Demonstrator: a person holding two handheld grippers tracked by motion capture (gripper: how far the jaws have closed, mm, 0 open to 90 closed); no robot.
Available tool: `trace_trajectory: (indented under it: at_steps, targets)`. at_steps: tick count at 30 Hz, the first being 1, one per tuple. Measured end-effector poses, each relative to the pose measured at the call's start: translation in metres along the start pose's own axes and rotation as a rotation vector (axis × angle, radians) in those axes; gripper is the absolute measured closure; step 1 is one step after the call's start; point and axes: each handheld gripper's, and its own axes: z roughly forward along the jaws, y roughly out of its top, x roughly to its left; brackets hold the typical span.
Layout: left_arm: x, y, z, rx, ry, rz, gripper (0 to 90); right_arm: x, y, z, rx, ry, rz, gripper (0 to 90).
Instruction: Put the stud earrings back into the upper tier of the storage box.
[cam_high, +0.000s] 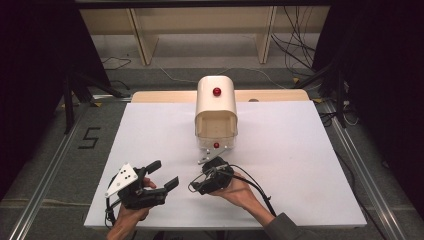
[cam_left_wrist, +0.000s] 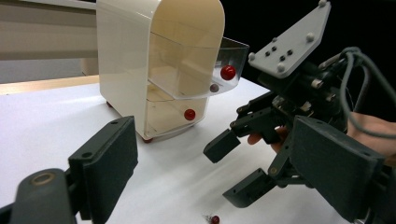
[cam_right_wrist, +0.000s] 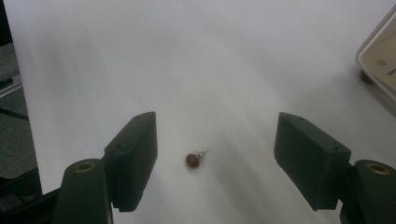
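A small red earring (cam_right_wrist: 193, 159) lies loose on the white table (cam_right_wrist: 233, 70), low in the right gripper view, not yet picked up; the right gripper (cam_right_wrist: 215, 161) hangs over it pointing down, jaws spread wide either side; the left gripper (cam_high: 162, 174), lower left in the high view, rests spread and empty; the cream drawer box (cam_high: 216, 107) stands beyond with its upper drawer pulled out.

The right gripper (cam_right_wrist: 215, 156) is hanging over the table (cam_right_wrist: 233, 56) with its jaws standing wide apart, and the bead (cam_right_wrist: 193, 159) is lying on the table between them, touching neither. The cabinet (cam_high: 216, 110) is standing beyond both grippers, its drawer (cam_left_wrist: 201, 70) projecting toward them. The left gripper (cam_high: 165, 175) is sitting just left of the right gripper, jaws apart.
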Motion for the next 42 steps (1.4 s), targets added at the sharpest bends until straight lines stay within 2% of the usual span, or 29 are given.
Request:
trace_trajectory:
  at_steps: [12,15,23,24,25,30,37,42]
  targets:
    - [0.0,0.0,0.0,-0.003,0.0,-0.001,14.9,0.006,-0.009,0.019,0.06,0.016,-0.002,38.1]
    - [0.0,0.0,-0.001,-0.004,-0.001,-0.003,14.9,0.01,-0.011,0.024,0.072,0.022,-0.02,44.0]
    - [0.0,0.0,-0.001,-0.004,-0.001,-0.002,14.9,0.016,-0.015,0.032,0.097,-0.008,-0.084,62.3]
    - [0.0,0.0,-0.001,-0.004,-0.001,-0.003,14.9,0.018,-0.016,0.032,0.091,-0.034,-0.098,66.2]
    - [0.0,0.0,0.0,-0.004,-0.002,-0.004,14.9,0.018,-0.016,0.032,0.091,-0.034,-0.098,66.2]
    - [0.0,0.0,0.0,-0.002,-0.002,-0.002,14.9,0.02,-0.017,0.033,0.081,-0.025,-0.114,78.1]
    - [0.0,0.0,-0.001,-0.003,-0.002,0.0,14.9,0.017,-0.016,0.031,0.079,-0.006,-0.124,79.7]
    - [0.0,0.0,0.0,0.0,-0.002,-0.002,14.9,0.012,-0.011,0.019,0.027,0.013,-0.102,79.7]
